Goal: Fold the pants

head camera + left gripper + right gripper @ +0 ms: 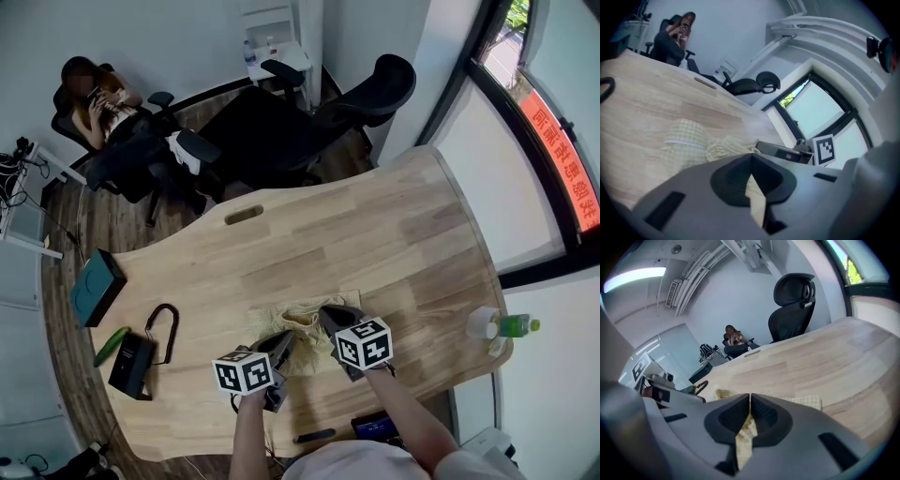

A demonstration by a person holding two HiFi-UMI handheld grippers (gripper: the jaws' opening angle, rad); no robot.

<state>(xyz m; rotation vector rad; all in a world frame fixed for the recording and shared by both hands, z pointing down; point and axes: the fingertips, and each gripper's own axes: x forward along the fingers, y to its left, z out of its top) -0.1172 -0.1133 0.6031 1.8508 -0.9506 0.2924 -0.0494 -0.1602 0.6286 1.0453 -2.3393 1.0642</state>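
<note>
The pants (302, 322), pale yellow-green checked cloth, lie crumpled in a small heap on the table (375, 234) near its front edge, 2 folds raised, 1 pinched in the left gripper (283, 345), 1 in the right gripper (330, 319).

Partly covered by grey left gripper (284, 342) and right gripper (330, 317): crumpled pale-yellow checked cloth pants (302, 323). Too small to read: label on green-and-white plastic bottle (514, 325).
</note>
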